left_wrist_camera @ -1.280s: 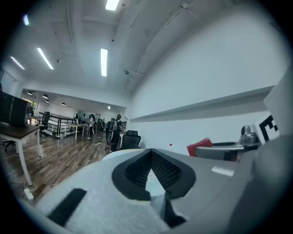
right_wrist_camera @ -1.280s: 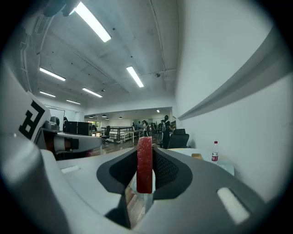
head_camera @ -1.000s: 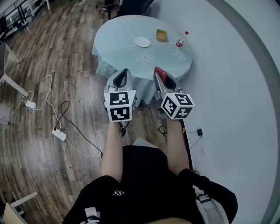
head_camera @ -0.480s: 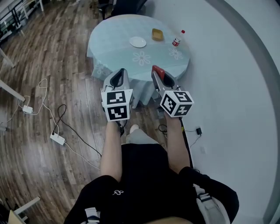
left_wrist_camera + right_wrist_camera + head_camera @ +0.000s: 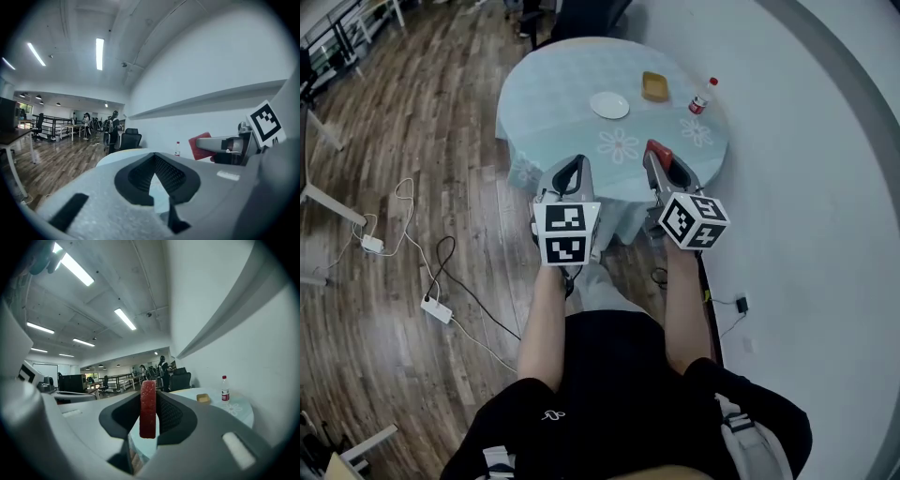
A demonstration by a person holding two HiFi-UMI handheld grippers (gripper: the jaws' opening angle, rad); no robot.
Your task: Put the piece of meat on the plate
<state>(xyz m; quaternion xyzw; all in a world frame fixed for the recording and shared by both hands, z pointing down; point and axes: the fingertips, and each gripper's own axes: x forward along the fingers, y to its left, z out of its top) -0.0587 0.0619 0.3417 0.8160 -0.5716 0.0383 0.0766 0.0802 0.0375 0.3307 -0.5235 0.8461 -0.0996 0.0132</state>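
Note:
A red piece of meat (image 5: 148,408) stands on edge between the jaws of my right gripper (image 5: 149,400), which is shut on it. In the head view the meat (image 5: 657,150) shows at the tip of the right gripper (image 5: 662,159), over the near edge of a round table (image 5: 562,94) with a pale blue cloth. A white plate (image 5: 609,105) lies near the table's middle, well beyond both grippers. My left gripper (image 5: 572,162) hangs beside the right one, its jaws (image 5: 153,157) shut on nothing.
A yellow dish (image 5: 654,86) and a red-capped bottle (image 5: 701,97) stand on the table to the right of the plate. A dark office chair (image 5: 581,14) sits behind the table. Cables and a power strip (image 5: 436,309) lie on the wooden floor at left. A white wall runs along the right.
Both grippers have been carried forward together toward the table, side by side. The meat stays gripped in the right one.

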